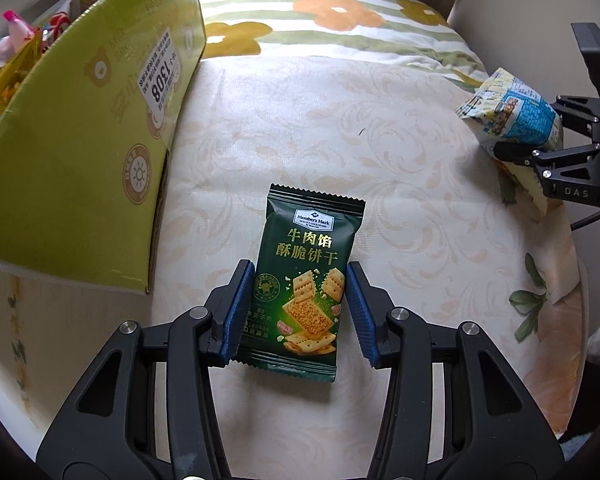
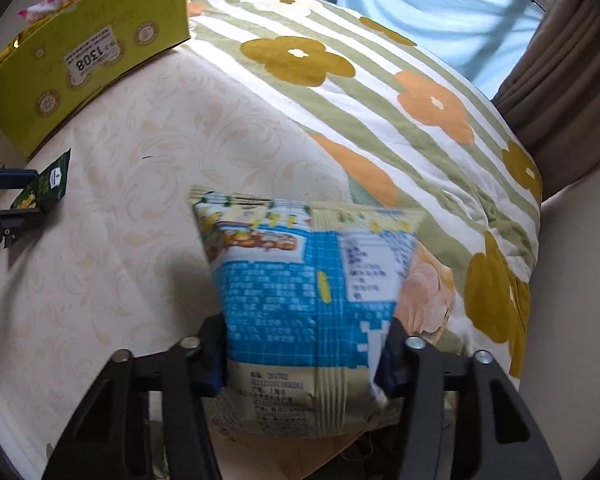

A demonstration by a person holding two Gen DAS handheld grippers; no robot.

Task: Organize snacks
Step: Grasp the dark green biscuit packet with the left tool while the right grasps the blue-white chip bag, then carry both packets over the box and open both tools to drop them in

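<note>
A dark green cracker packet (image 1: 306, 280) lies flat on the cream bedsheet (image 1: 320, 128). My left gripper (image 1: 300, 280) straddles its lower half, with the blue pads (image 1: 238, 312) close against both sides of the packet. The packet rests on the sheet and also shows in the right wrist view (image 2: 46, 190). My right gripper (image 2: 304, 356) is shut on a blue and cream snack bag (image 2: 308, 300) and holds it above the bed. That bag shows at the right in the left wrist view (image 1: 512, 120).
A yellow-green cardboard box (image 1: 80, 132) holding several snacks stands open at the left, also in the right wrist view (image 2: 88, 52). A flowered striped quilt (image 2: 380, 92) covers the far and right side of the bed. Curtains (image 2: 560, 60) hang beyond.
</note>
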